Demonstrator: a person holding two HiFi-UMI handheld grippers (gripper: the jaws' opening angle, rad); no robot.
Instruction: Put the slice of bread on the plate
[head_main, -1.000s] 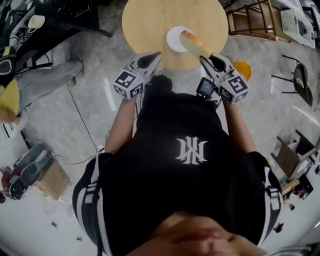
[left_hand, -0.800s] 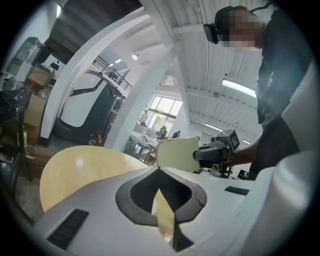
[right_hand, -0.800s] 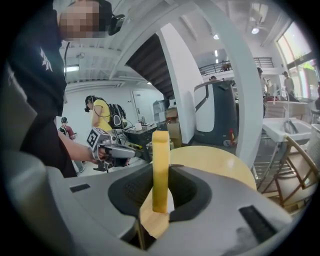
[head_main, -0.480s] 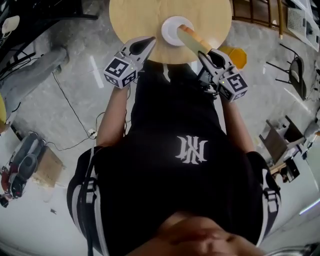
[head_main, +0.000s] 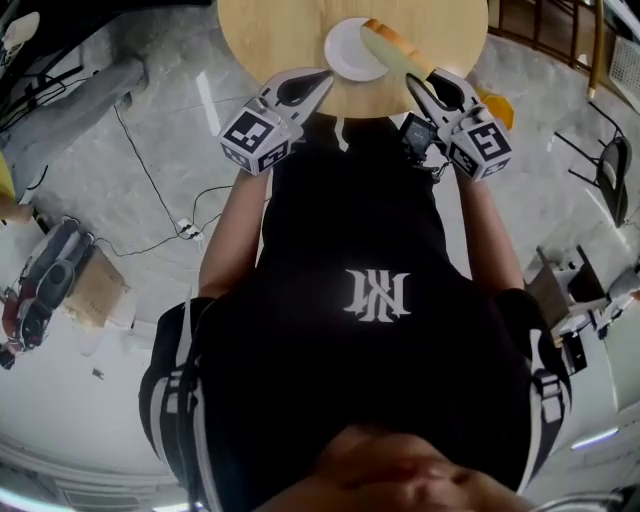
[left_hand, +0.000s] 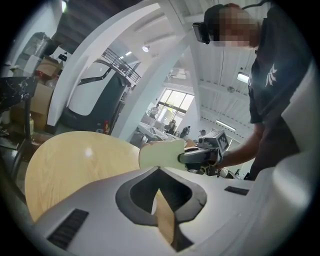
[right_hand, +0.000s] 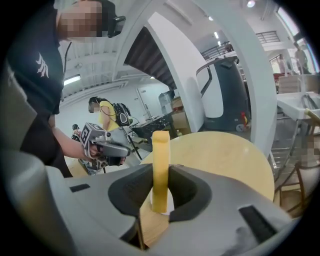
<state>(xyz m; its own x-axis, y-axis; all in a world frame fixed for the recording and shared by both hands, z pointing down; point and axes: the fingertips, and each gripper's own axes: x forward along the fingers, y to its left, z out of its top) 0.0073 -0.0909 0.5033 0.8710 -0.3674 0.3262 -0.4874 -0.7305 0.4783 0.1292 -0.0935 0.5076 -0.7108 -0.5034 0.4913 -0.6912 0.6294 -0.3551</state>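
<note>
In the head view a round wooden worktop (head_main: 290, 30) sits at the top, with a white plate (head_main: 345, 52) near its front edge. The right tool (head_main: 421, 84) grips the near end of the bread (head_main: 392, 45), and the slice reaches out from it across the plate's right rim; whether it touches the plate cannot be told. The left tool (head_main: 318, 78) hangs over the worktop's front edge, just beside the plate and apart from it. Below both are the person's arms and black shirt (head_main: 360, 300). In the left gripper view the left tool (left_hand: 159, 172) has its jaws together with nothing between them; beyond them the pale bread (left_hand: 161, 154) juts sideways from the right tool (left_hand: 186, 157) above the worktop (left_hand: 75, 165). In the right gripper view the right tool (right_hand: 160, 172) has its jaws narrow and clamped on the bread (right_hand: 160, 147), which stands on edge between the pads. A sliver of the plate (right_hand: 171, 201) shows at the slice's lower end, and the left tool (right_hand: 125, 149) is near on the left.
</note>
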